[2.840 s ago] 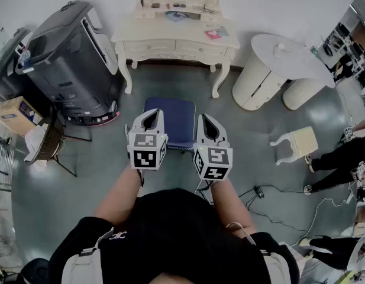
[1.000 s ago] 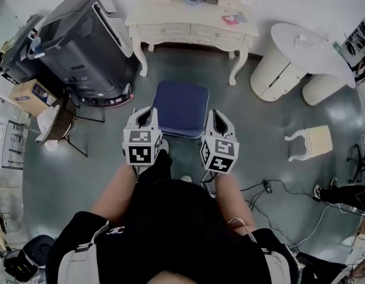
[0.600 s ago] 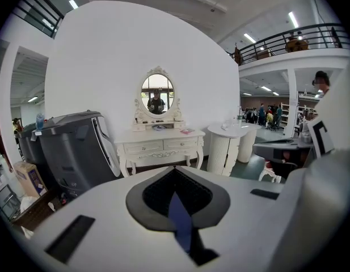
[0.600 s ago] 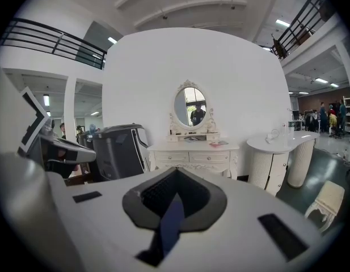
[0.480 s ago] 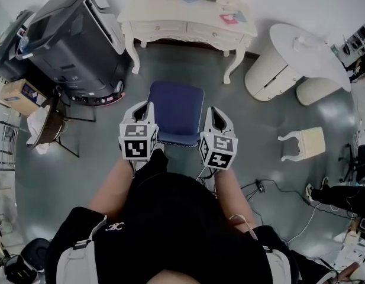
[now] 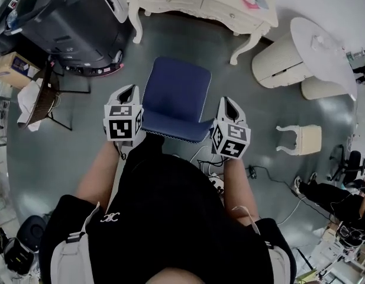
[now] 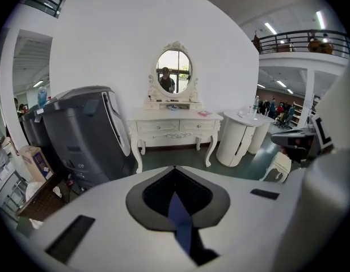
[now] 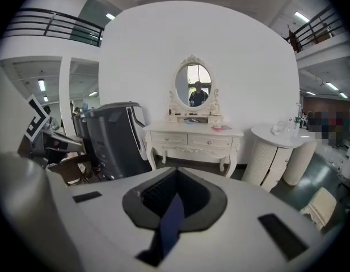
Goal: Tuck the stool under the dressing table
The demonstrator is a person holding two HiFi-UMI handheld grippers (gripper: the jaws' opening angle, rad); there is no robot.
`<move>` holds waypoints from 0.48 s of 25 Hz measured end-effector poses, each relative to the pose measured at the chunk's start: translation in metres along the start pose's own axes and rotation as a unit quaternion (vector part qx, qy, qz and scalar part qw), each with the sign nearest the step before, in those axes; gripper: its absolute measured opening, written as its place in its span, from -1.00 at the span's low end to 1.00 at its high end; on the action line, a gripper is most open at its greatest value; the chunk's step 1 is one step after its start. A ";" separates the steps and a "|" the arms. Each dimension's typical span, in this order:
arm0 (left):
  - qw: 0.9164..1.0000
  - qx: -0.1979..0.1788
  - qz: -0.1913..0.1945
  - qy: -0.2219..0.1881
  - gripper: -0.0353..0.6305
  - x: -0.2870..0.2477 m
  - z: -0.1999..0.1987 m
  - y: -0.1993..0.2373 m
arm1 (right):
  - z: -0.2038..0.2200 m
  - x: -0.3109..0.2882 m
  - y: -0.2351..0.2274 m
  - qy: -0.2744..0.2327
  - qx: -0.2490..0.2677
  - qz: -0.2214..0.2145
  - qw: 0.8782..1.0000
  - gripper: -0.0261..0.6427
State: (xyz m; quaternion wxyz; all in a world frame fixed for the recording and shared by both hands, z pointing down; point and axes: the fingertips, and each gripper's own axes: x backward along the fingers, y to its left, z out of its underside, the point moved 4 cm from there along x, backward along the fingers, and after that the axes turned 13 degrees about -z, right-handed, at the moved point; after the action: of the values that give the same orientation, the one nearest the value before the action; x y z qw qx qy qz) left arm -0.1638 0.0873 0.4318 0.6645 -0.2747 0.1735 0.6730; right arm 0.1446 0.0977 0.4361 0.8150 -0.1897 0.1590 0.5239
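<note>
Left claw (image 6: 129, 89): jaws pressed together; I hold it by the near left corner of the stool (image 6: 175, 96). Right claw (image 6: 228, 102): jaws likewise together, by the near right corner. Stool: blue seat, on the floor before the dressing table (image 6: 200, 3), apart from it, not yet tucked under.

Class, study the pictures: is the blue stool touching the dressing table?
Apart. The head view shows a strip of bare floor between the stool and the dressing table.
</note>
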 end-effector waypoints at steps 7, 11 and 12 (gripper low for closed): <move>0.995 -0.021 0.003 0.102 -0.88 -0.054 0.056 0.025 | 0.051 -0.023 -0.018 0.096 -0.008 0.019 0.995 -0.89; 0.984 -0.004 0.003 0.178 -0.88 -0.081 0.082 0.042 | 0.085 -0.040 -0.028 0.162 -0.033 0.009 0.986 -0.89; 0.981 0.001 0.007 0.195 -0.88 -0.085 0.087 0.046 | 0.092 -0.042 -0.031 0.181 -0.041 0.009 0.983 -0.89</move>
State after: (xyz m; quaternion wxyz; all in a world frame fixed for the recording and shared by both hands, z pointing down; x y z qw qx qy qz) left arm -0.2243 0.0690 0.5452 0.6135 -0.3988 0.3028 0.6107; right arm 0.1617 0.0970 0.5406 0.7597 -0.3132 0.2843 0.4938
